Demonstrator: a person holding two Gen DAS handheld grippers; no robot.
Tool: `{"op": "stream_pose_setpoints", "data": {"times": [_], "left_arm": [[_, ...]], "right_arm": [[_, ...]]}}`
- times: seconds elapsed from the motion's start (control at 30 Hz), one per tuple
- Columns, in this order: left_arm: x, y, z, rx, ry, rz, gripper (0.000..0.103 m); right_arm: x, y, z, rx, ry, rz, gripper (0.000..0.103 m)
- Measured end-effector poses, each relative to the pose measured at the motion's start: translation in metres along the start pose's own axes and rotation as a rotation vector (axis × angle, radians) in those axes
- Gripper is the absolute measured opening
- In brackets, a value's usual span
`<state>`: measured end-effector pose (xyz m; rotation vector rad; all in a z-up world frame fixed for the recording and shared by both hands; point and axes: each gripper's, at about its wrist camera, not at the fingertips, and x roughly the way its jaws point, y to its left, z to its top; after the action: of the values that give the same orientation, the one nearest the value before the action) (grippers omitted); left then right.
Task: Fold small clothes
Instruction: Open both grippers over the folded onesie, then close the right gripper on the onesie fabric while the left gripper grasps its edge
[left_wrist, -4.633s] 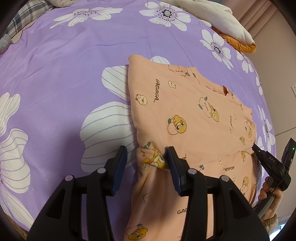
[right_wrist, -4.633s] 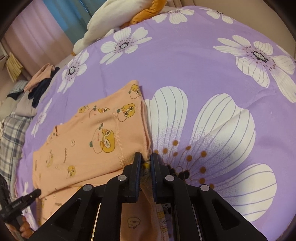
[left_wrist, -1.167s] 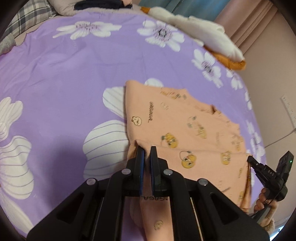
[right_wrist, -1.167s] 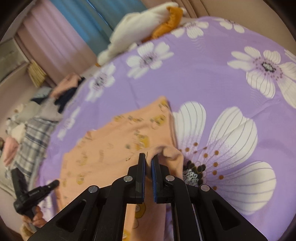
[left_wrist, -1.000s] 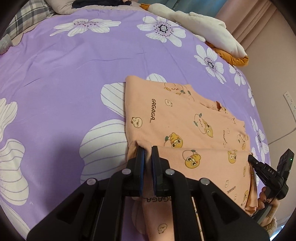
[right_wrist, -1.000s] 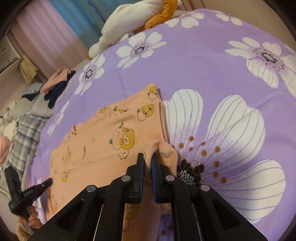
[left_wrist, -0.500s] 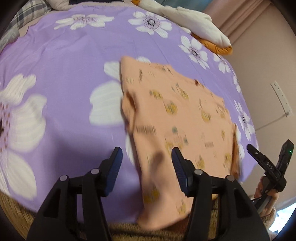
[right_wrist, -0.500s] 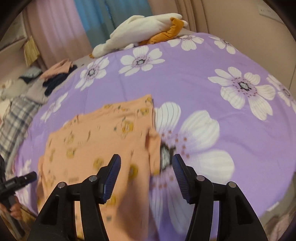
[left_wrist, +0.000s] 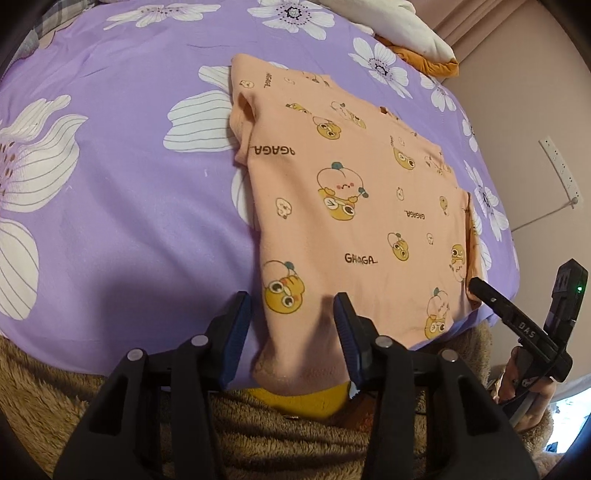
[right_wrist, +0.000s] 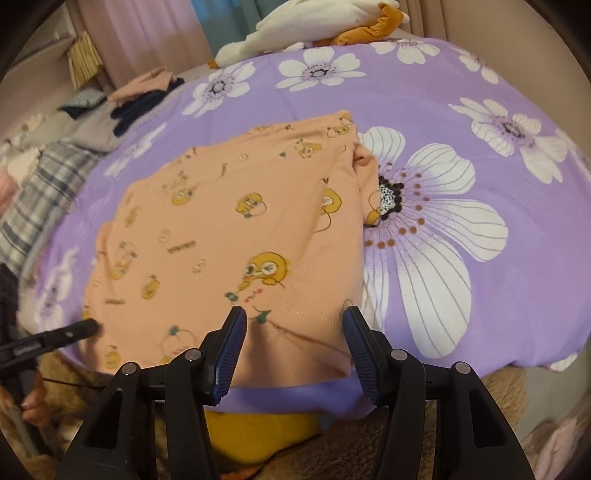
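Left wrist view: peach cartoon-print shirt (left_wrist: 354, 206) lengthwise ahead at bed's near edge, between left tool (left_wrist: 293, 325) and right tool (right_wrist: 291, 338); both wide, empty.

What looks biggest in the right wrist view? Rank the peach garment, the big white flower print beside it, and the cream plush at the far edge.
1. peach garment
2. big white flower print
3. cream plush: farthest away, so its true size is unsure.

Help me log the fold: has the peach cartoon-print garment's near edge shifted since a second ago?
Yes. The peach cartoon-print garment now reaches toward the camera past the purple floral bedsheet's near edge; earlier it lay doubled back farther up the sheet.
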<state>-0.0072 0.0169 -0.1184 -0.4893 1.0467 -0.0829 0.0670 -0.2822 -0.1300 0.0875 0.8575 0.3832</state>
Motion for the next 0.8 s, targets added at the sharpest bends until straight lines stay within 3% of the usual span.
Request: {"op": "stream_pose_setpoints", "data": {"times": [0.07,0.13,0.2,0.27,0.37,0.63,0.8], "left_arm": [[0.004,-0.002,-0.001,0.004,0.009,-0.015,0.02],[0.007,-0.003,-0.003,0.008,0.004,-0.018,0.01],[0.006,-0.002,-0.003,-0.008,0.004,-0.035,0.006],[0.002,-0.003,-0.002,-0.004,0.002,-0.05,0.005],[-0.017,-0.009,0.0,0.017,-0.041,-0.072,0.004],[-0.102,-0.03,0.001,0.061,-0.199,-0.213,0.004],[-0.131,-0.031,-0.017,0.091,-0.222,-0.212,0.004]], "right_arm": [[0.004,-0.002,-0.004,0.005,0.007,-0.009,0.053],[0.01,-0.006,-0.004,0.021,0.017,-0.024,0.043],[0.01,-0.01,-0.002,0.034,-0.001,-0.05,0.029],[0.005,-0.015,-0.001,0.068,-0.015,-0.016,0.013],[-0.01,-0.022,-0.001,0.107,-0.044,0.032,0.011],[-0.098,-0.032,0.0,0.168,-0.25,0.193,0.01],[-0.14,-0.03,-0.013,0.168,-0.335,0.24,0.01]]}}
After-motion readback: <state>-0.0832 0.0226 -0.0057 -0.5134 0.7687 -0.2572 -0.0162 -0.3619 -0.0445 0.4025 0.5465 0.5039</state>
